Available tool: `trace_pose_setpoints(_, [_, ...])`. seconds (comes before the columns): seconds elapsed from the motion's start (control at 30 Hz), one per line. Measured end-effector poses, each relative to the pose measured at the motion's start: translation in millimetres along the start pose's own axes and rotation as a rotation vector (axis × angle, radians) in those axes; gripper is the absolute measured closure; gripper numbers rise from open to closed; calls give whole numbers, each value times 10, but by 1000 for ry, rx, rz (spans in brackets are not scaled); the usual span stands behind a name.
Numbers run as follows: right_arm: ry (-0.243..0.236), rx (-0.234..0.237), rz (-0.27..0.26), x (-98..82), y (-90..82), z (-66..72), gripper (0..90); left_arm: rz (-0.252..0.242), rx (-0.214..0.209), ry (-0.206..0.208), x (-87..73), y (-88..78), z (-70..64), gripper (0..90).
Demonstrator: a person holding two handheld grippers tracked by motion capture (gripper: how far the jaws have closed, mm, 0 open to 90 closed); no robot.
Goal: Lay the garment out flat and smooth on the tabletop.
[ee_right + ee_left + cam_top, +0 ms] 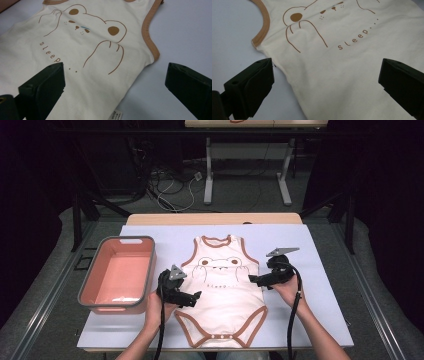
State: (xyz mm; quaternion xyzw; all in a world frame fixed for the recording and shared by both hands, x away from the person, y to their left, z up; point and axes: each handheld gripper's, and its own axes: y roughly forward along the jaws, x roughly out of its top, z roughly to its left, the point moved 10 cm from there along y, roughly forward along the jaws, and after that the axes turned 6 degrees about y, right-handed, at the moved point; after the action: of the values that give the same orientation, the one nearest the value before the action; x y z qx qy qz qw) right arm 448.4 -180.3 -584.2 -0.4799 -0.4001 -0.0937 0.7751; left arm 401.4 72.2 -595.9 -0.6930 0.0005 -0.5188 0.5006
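Note:
A cream sleeveless baby bodysuit (pixel 222 290) with brown trim and a bear drawing lies flat on the white table mat (pixel 320 315). My left gripper (pixel 196 297) hovers at the garment's left side edge, jaws wide apart, nothing gripped; in the left gripper view the bodysuit (pixel 342 75) runs under the gap between the jaws (pixel 325 82). My right gripper (pixel 251 279) sits at the garment's right side edge, also open; the right gripper view shows the bodysuit (pixel 82 62) with its side seam and care label (pixel 115 115) under my right gripper (pixel 115 85).
A salmon-pink bin with a grey rim (pixel 119 271) stands empty on the table's left. Beyond the table's far edge are floor cables (pixel 172 185) and the white legs of another table (pixel 209 175). Dark curtains flank the scene.

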Motion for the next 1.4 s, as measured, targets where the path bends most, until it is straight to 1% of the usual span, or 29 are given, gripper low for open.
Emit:
trace_pose_setpoints(0.03, [-3,-8,0,5,3,-15,26,-2,7,3,6,10,13,1])
trace_pose_setpoints(0.07, [-6,-8,-5,13,10,-25,26,-2,4,1,9,19,16,1])
trace_pose_setpoints(0.1, [3,-4,-4,13,14,-25,27,1,4,1,8,25,21,1])
trace_pose_setpoints(0.13, [-5,-13,-3,15,17,-46,27,0,3,-3,6,34,22,1])
trace_pose_setpoints(0.2, [-1,-11,-3,15,21,-48,27,4,0,-8,1,40,18,1])
trace_pose_setpoints(0.23, [-3,-18,-4,23,28,-62,27,7,-3,-7,-8,50,25,1])
trace_pose_setpoints(0.33, [-4,-15,-7,38,35,-60,27,11,-2,-7,-16,59,39,1])
trace_pose_setpoints(0.4, [8,-17,-5,45,34,-51,27,14,-8,-15,-17,70,38,1])
trace_pose_setpoints(0.43, [0,-17,-6,50,43,-59,26,19,-10,-14,-20,71,42,1])
trace_pose_setpoints(0.63, [4,-16,-2,47,60,-67,26,19,-6,-18,-8,90,59,1])
trace_pose_setpoints(0.67, [-3,-13,-11,68,65,-78,27,19,-5,-30,2,100,73,1])
trace_pose_setpoints(0.7, [8,-12,-10,77,67,-75,27,16,-4,-33,16,112,85,1])
trace_pose_setpoints(0.73, [-3,-13,-19,100,77,-88,27,18,-5,-39,31,123,90,1])
trace_pose_setpoints(0.77, [-3,-13,-19,100,77,-88,27,18,-5,-39,31,123,90,1])
trace_pose_setpoints(0.8, [12,-4,-17,127,93,-76,27,22,-3,-38,70,148,116,1])
trace_pose_setpoints(0.87, [5,-10,-18,144,100,-89,27,18,3,-42,95,165,133,0])
trace_pose_setpoints(0.93, [15,-1,-20,187,145,-88,26,11,16,-49,162,195,201,0])
trace_pose_setpoints(0.97, [15,-1,-20,187,145,-88,26,11,16,-49,162,195,201,0])
trace_pose_setpoints(1.0, [18,-2,-20,211,172,-99,29,7,22,-66,193,209,257,0])
trace_pose_setpoints(1.03, [18,-2,-20,211,172,-99,29,7,22,-66,193,209,257,0])
trace_pose_setpoints(1.07, [24,6,-20,240,205,-108,32,5,22,-86,209,237,316,0])
trace_pose_setpoints(1.1, [26,5,-24,258,218,-120,36,9,22,-86,211,249,350,0])
trace_pose_setpoints(1.13, [28,3,-31,281,230,-138,37,2,25,-97,218,266,378,0])
trace_pose_setpoints(1.17, [38,2,-33,298,239,-150,41,2,25,-97,218,266,378,0])
trace_pose_setpoints(1.2, [43,-2,-42,315,249,-166,47,9,29,-109,214,287,440,0])
trace_pose_setpoints(1.27, [55,8,-47,334,271,-182,63,12,33,-120,213,303,488,6])
trace_pose_setpoints(1.33, [64,-17,-48,334,291,-221,108,18,54,-125,210,321,530,33])
trace_pose_setpoints(1.37, [66,-19,-53,339,304,-237,133,22,58,-125,209,332,542,55])
trace_pose_setpoints(1.4, [66,-19,-53,339,304,-237,133,22,58,-125,209,332,542,68])
